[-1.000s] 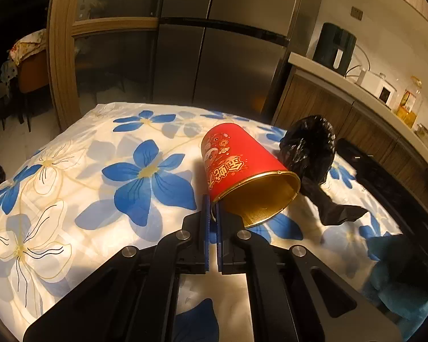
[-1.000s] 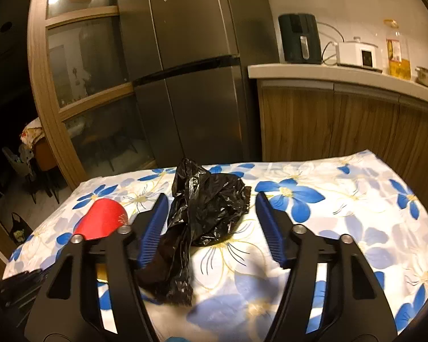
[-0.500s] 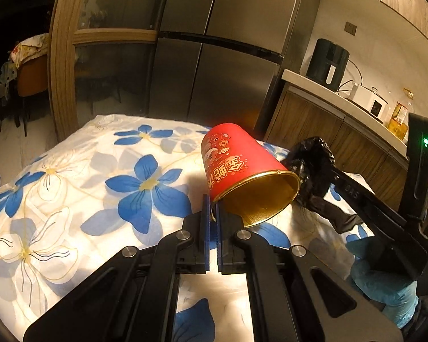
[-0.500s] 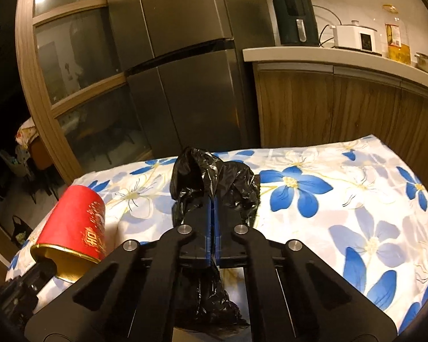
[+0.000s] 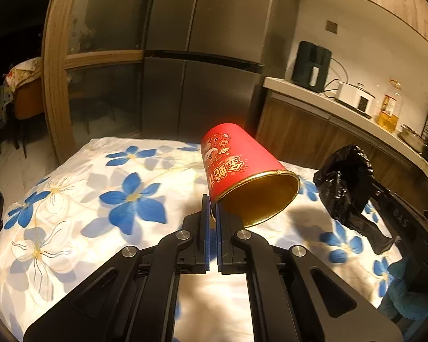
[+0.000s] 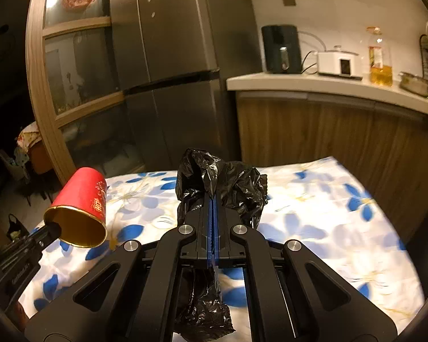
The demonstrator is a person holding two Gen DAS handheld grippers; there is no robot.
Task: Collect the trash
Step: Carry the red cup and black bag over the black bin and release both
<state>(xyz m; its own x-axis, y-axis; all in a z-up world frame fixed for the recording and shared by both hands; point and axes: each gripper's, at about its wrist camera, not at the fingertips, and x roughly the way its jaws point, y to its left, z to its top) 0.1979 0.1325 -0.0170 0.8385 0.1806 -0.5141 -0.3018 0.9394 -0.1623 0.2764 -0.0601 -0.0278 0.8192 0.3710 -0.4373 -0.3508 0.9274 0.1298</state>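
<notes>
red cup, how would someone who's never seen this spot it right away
Find the table under the blue-flowered cloth. Above it, the left gripper pinches the red cup by its rim. Its gold inside and gold lettering set it apart from the crumpled black bag beside it.

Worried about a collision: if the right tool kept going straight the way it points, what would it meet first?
Probably the flower-print tablecloth just beyond the crumpled black plastic bag that the right tool grips; depth is unclear.

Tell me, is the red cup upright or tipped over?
Tipped. The red cup hangs tilted from the left tool, which pinches its rim, gold mouth facing the camera.
</notes>
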